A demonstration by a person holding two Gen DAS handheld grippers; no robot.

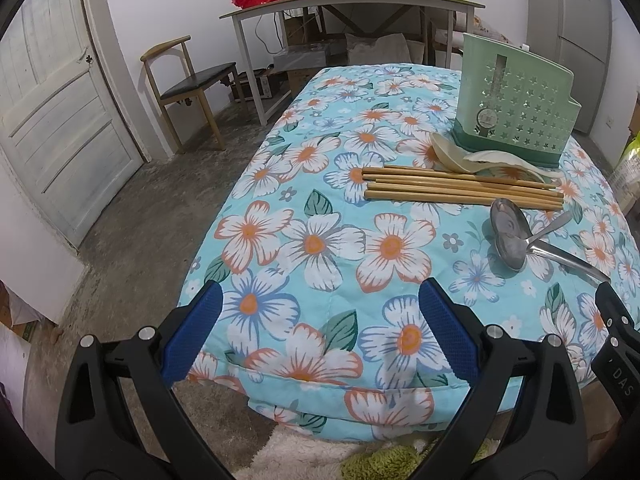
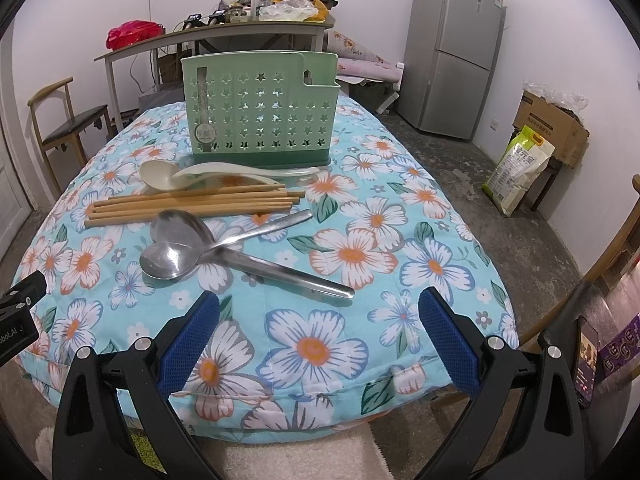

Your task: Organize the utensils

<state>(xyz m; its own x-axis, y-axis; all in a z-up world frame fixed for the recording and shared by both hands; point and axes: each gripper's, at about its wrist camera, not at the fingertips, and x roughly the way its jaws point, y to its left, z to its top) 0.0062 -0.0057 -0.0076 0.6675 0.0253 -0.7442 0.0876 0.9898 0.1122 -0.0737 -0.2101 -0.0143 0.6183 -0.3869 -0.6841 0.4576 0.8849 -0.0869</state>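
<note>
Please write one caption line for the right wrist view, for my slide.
Open right gripper hovers before two metal spoons, bamboo chopsticks, cream spoons and a green utensil holder.

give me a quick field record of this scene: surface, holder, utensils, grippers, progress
surface: floral cloth over a table
holder: green utensil holder, upright at the far end, no utensils seen in it
utensils: two cream spoons just in front of the holder; bundle of wooden chopsticks; two metal spoons, handles crossed, nearest
left hand-held gripper: open, holding nothing
right hand-held gripper: open, holding nothing
progress: nothing sorted yet
</note>
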